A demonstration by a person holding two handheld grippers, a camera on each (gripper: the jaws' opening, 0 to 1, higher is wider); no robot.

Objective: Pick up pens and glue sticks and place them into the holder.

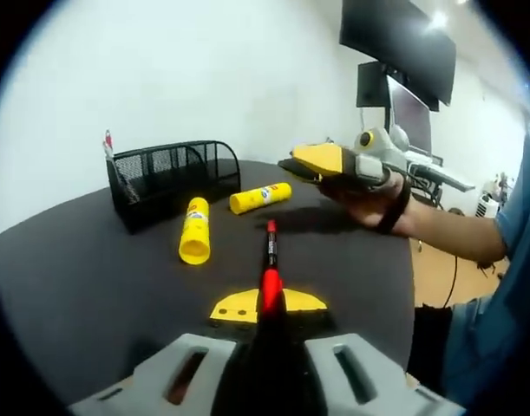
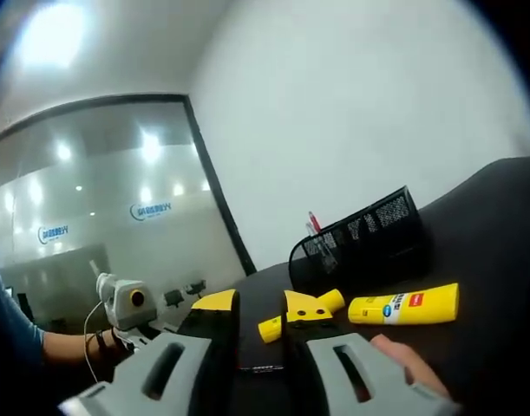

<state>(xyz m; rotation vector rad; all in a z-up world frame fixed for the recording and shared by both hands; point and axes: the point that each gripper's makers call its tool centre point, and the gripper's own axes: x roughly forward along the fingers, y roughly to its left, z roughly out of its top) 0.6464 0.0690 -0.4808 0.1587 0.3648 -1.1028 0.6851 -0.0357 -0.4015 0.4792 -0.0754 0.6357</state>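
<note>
While the left gripper (image 1: 266,305) has its jaws closed on a red pen (image 1: 270,260), the right gripper (image 2: 251,322) hovers with its jaws apart and empty. Two yellow glue sticks (image 1: 195,230) (image 1: 260,197) lie on the dark table (image 1: 74,277) just in front of the black mesh holder (image 1: 165,178).

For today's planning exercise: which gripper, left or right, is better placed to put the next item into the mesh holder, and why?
Left. The left gripper is already shut on a red pen and points towards the mesh holder. The right gripper carries nothing between its jaws, with the two glue sticks lying on the table.
</note>
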